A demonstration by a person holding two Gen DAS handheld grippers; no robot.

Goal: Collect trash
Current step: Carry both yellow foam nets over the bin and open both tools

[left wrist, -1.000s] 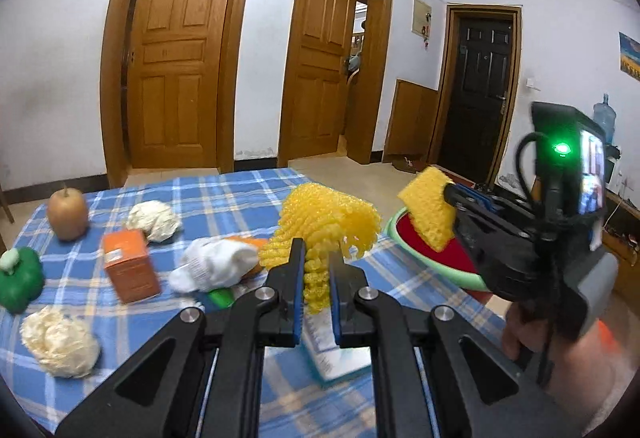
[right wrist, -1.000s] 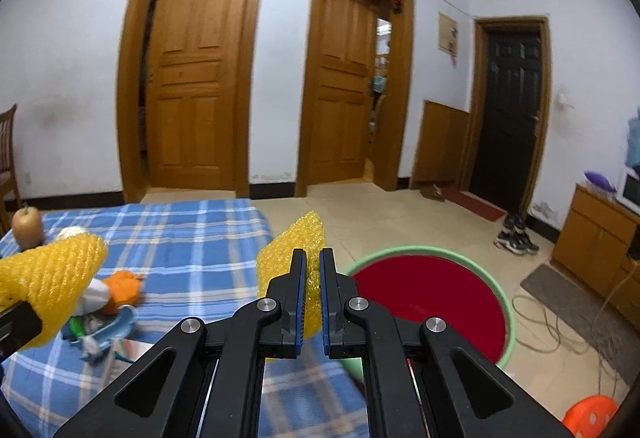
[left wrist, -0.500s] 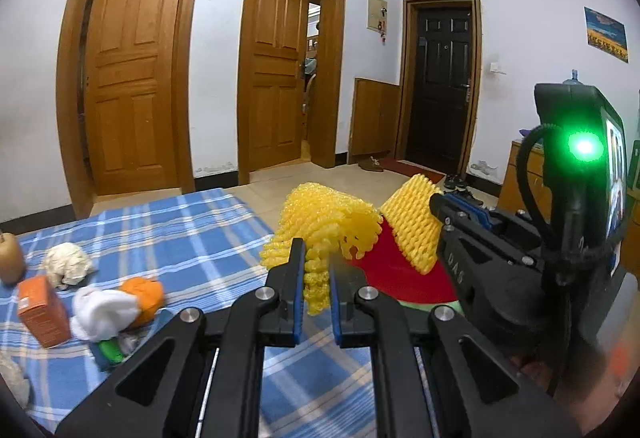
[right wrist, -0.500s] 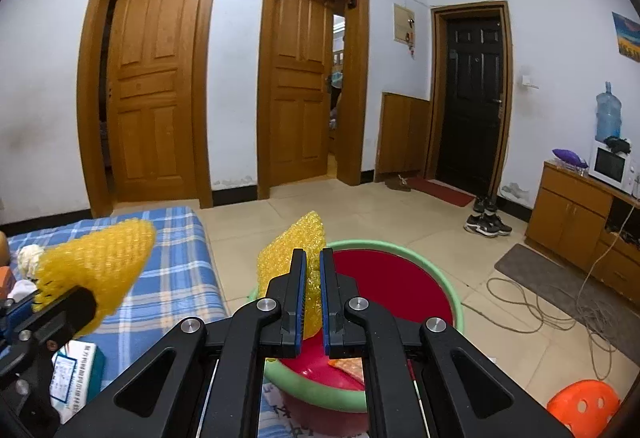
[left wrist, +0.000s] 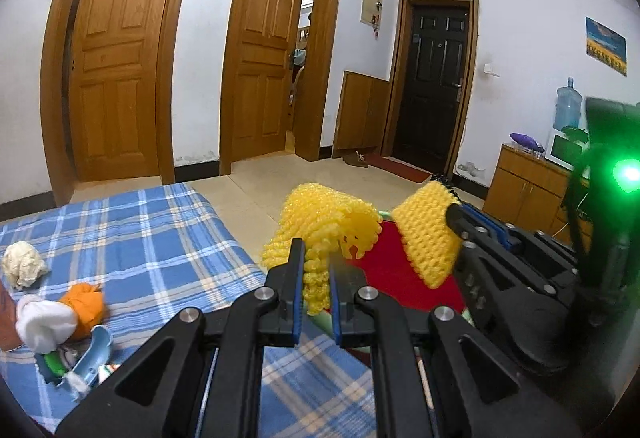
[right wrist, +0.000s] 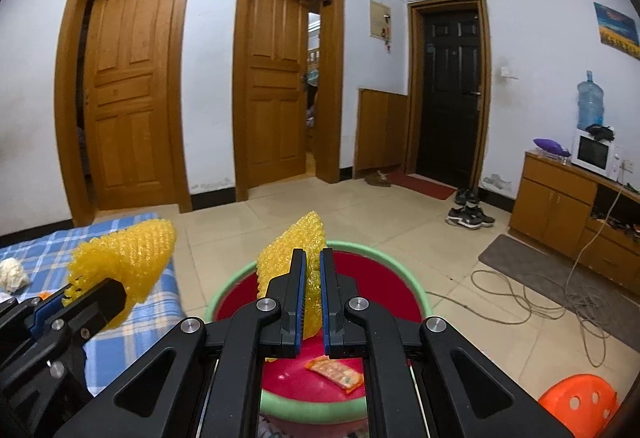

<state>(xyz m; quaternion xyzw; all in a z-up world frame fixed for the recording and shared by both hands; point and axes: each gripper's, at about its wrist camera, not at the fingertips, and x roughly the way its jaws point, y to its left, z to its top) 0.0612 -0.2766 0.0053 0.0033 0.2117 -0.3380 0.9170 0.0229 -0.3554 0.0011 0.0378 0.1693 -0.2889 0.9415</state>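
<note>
- On the far left, on the blue checked cloth [left wrist: 152, 238], some things are lying: a crumpled white paper ball [left wrist: 24, 268], a white and orange bundle [left wrist: 60, 312], and a light blue plastic piece [left wrist: 90, 356] near the cloth's front edge. I think these are trash not yet collected.
- Next, the left gripper [left wrist: 314, 290] holds its two fingers pressed on a yellow foam net [left wrist: 320, 230], which stands up and curls over the tips. It is at the edge of the cloth, beside the basin, not fully above it.
- More to the right, the right gripper [right wrist: 313, 298] pinches a second yellow foam net [right wrist: 294, 250] in the same way. This one hangs directly over the red basin [right wrist: 360, 250] with the green rim.
- Inside the basin lies already one orange snack wrapper [right wrist: 336, 374], so at least one piece is collected.
- In my judgement the task is about in the middle: two nets are carried and ready for dropping, and several pieces wait on the cloth.
- At the far right, an orange stool [right wrist: 580, 404] stands on the floor, well apart from the basin.
</note>
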